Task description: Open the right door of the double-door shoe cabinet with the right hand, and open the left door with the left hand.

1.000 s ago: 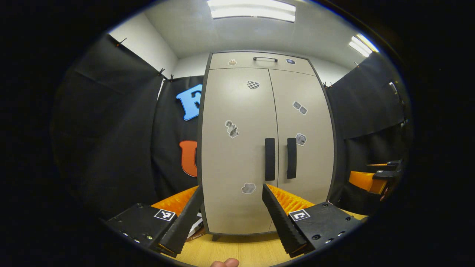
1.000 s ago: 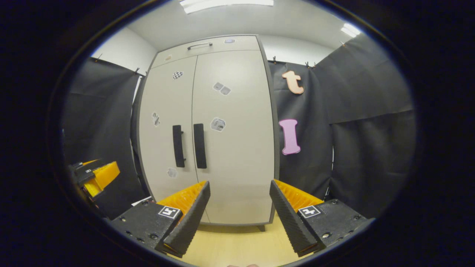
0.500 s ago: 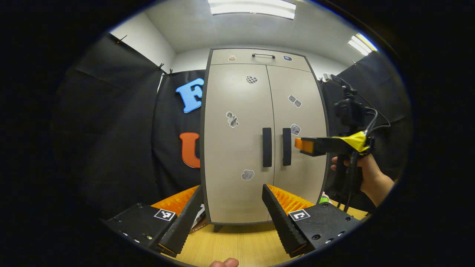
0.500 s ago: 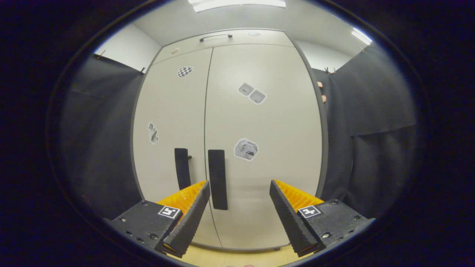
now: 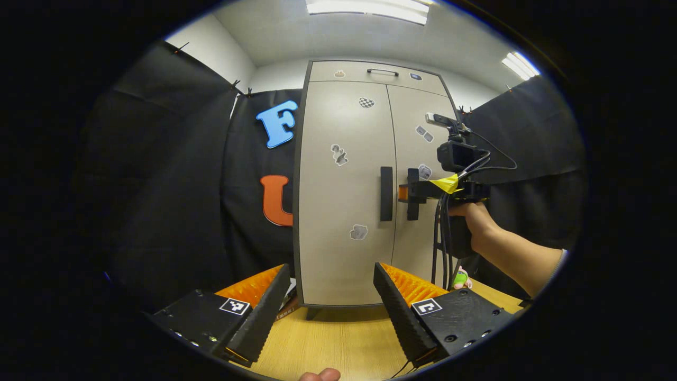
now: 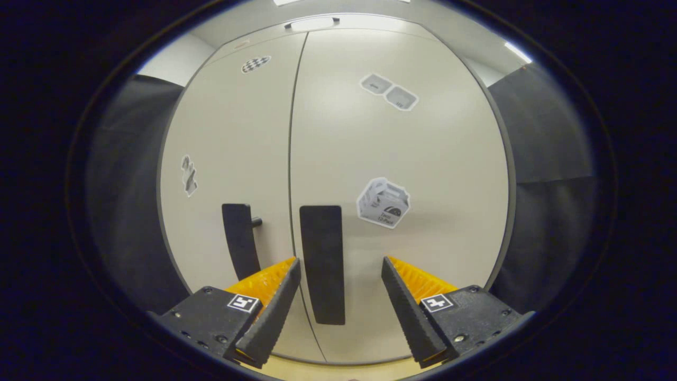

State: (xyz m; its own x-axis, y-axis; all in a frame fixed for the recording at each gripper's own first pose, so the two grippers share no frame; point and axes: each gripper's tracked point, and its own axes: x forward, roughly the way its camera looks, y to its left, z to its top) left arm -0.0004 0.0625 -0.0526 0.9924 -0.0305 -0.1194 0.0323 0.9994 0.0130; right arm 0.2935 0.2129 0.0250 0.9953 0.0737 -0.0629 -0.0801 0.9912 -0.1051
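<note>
**Right tool at the right handle, both doors shut**

The shoe cabinet (image 5: 349,211) stands upright on the wooden worktop (image 5: 338,344), backed by black cloth, and both of its doors are closed, the seam between them running straight down the middle. In the left gripper view the left tool (image 5: 332,286) hangs back from the cabinet, fingers spread wide with nothing between them, aimed at the lower part of the left door (image 5: 344,174). The left handle (image 5: 386,193) sits above it, untouched.

Over on the far side in that same view, a hand (image 5: 473,217) holds the right tool (image 5: 410,193) level, cables trailing below it, its tip up against the right handle (image 5: 413,211). Whether it actually touches cannot be told from here.

The right gripper view (image 6: 338,275) brings it in close: the right door (image 6: 402,185) looms large, and the right handle (image 6: 322,262), a dark vertical bar, stands between the two spread fingers. The fingers are wide apart, with clear gaps on both sides of the bar, so no grip on it. The left handle (image 6: 240,241) sits just across the seam, outside the fingers.

Stickers dot both doors, and a top drawer (image 5: 375,76) with a slim pull caps the cabinet. A small green toy (image 5: 461,277) lies on the worktop beside the cabinet's right foot.
</note>
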